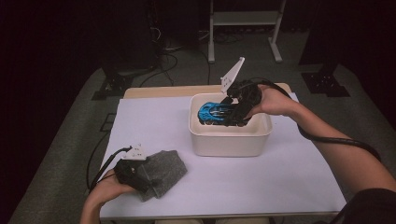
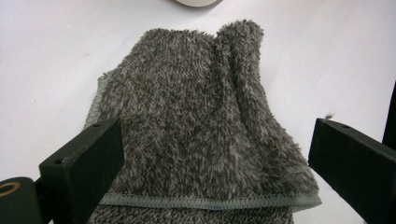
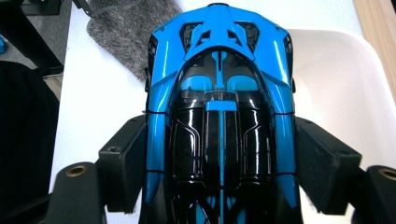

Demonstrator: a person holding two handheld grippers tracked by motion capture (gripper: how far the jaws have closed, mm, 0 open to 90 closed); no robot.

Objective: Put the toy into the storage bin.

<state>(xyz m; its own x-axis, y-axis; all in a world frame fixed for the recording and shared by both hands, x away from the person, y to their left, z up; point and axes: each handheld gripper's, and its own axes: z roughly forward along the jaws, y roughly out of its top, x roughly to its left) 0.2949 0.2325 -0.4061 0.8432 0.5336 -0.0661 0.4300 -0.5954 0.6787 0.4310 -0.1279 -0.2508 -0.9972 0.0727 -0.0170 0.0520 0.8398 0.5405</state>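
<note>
A blue and black toy car (image 1: 214, 112) hangs over the white tub (image 1: 229, 142) at the middle of the table, its nose toward the left. My right gripper (image 1: 235, 113) is shut on it. In the right gripper view both pads press the flanks of the car (image 3: 219, 84), with the gripper (image 3: 219, 156) astride its rear half and the tub (image 3: 336, 79) beneath. A grey fluffy cloth (image 1: 166, 169) lies near the front left edge. My left gripper (image 1: 145, 183) rests at it. In the left gripper view the gripper (image 2: 217, 142) stands open, its jaws wide on either side of the cloth (image 2: 196, 121).
White paper (image 1: 280, 172) covers the tabletop, with a wooden edge (image 1: 168, 91) at the back. The gripper cables trail off both sides. Stands and a white frame (image 1: 243, 21) are on the floor behind the table.
</note>
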